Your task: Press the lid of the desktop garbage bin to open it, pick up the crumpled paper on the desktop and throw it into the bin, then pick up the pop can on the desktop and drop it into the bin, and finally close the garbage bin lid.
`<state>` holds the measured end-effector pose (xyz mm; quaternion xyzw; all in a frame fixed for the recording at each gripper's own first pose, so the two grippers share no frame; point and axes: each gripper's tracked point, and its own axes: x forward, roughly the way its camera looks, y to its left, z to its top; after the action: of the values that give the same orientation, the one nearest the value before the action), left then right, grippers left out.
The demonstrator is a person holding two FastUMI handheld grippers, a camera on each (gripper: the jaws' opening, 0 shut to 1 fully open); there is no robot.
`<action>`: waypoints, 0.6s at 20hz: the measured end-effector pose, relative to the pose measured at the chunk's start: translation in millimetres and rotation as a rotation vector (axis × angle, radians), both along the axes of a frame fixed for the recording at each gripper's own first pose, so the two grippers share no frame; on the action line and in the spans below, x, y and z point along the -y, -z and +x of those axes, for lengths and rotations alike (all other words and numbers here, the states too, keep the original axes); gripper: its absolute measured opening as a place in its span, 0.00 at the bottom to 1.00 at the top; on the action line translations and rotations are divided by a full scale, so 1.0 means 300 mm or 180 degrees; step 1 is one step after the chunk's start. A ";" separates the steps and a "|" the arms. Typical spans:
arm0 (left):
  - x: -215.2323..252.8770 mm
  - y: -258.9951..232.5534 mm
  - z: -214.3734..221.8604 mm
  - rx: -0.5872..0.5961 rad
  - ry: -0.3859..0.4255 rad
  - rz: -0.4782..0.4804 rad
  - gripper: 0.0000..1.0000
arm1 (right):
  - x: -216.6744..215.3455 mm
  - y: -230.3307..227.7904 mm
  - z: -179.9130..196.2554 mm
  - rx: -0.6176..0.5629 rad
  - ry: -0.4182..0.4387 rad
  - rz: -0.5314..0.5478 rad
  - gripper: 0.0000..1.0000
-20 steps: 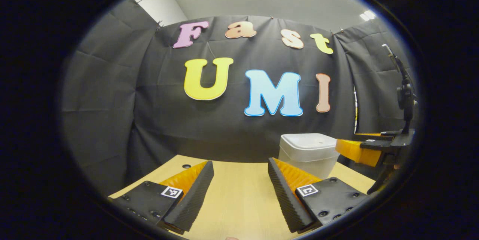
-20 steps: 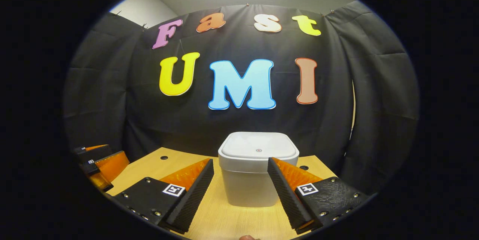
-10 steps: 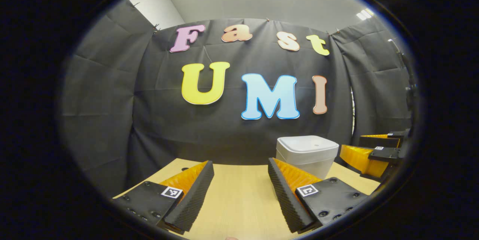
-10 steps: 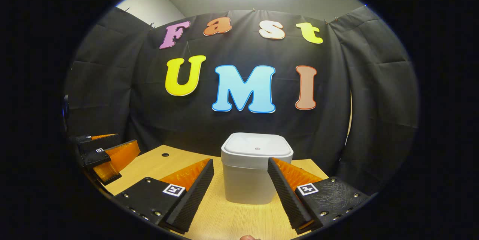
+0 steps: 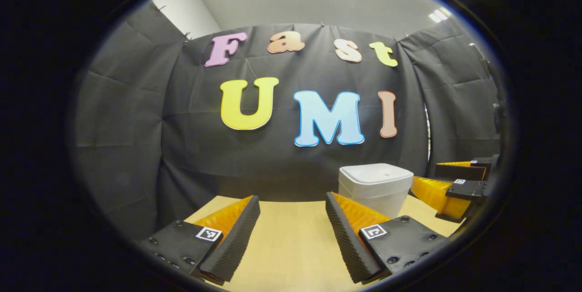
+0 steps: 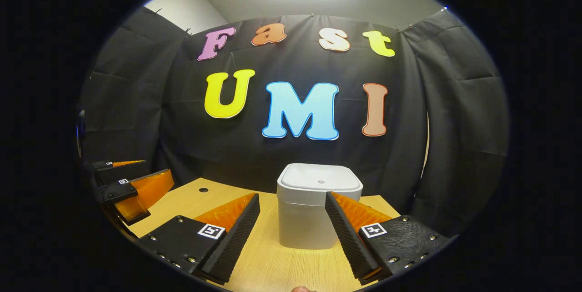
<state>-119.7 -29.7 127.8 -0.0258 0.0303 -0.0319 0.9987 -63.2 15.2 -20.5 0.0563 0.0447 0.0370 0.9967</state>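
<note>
Inspector: Left gripper view?
Aide: Left gripper [image 5: 292, 219] gapes empty over the desk [image 5: 291, 246]; bin [image 5: 375, 187] sits right, lid down.
Inspector: Right gripper view?
Aide: Right gripper [image 6: 292, 219] spread, nothing held, faces the bin [image 6: 313, 205], likely placed for pressing its lid [image 6: 319, 177].

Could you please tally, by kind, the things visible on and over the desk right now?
Garbage bin, lid shut: 1
Grippers, jaws apart and holding nothing: 2, the left gripper and the right gripper
Wooden desk: 1
Total: 4
</note>
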 end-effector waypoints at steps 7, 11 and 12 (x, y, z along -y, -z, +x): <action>-0.050 -0.021 -0.005 0.0024 -0.0117 -0.0014 0.95 | -0.011 -0.040 0.016 0.0185 -0.0101 -0.0001 0.93; -0.072 -0.027 0.002 0.0029 -0.0192 -0.0001 0.95 | -0.010 -0.044 0.045 0.0191 -0.0140 -0.0010 0.93; -0.072 -0.030 0.008 0.0033 -0.0197 -0.0015 0.95 | -0.006 -0.040 0.056 0.0181 -0.0141 -0.0022 0.93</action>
<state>-117.2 -8.1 136.8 -0.0289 0.0242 -0.0012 0.9993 -46.5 17.0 -8.7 0.0508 0.0178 0.0604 0.9967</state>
